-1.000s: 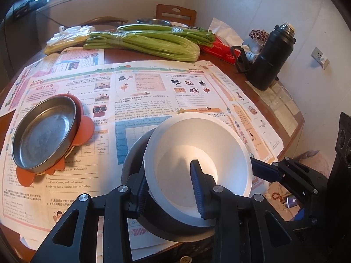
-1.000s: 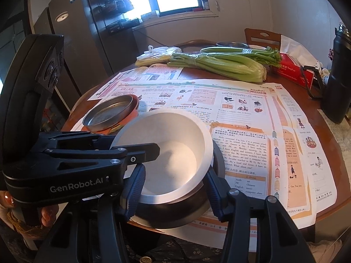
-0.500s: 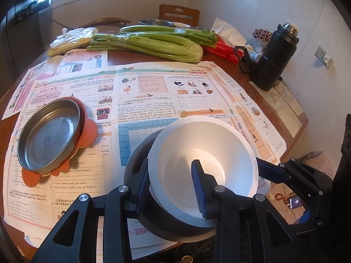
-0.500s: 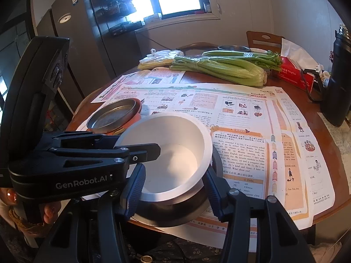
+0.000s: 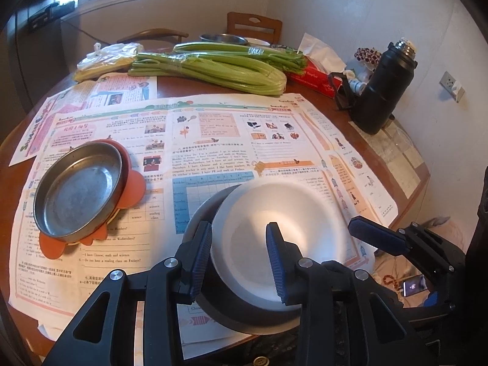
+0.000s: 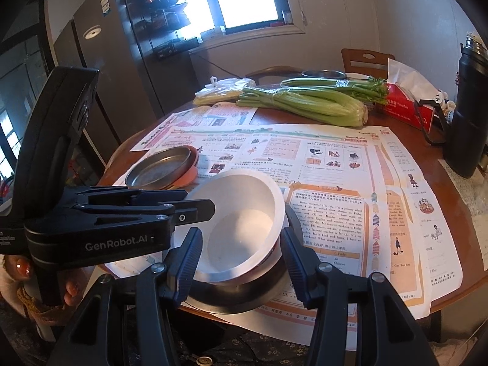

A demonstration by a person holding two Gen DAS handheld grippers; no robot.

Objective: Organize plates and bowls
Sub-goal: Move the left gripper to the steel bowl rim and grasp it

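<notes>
A white bowl rests tilted inside a steel bowl at the near edge of the round table. My left gripper is shut on the white bowl's near wall, one finger inside and one outside. My right gripper is shut on the steel bowl, with a pad against each side. One of its fingers shows to the right of the white bowl in the left wrist view. A shallow steel plate lies on an orange plate to the left.
Newspaper sheets cover the table. At the back lie celery bundles, a red tissue box and another steel bowl. A black flask stands at the right. A hand holds the left gripper.
The white bowl has shifted slightly inside the steel bowl. Both grippers keep their hold and stay in nearly the same place.
</notes>
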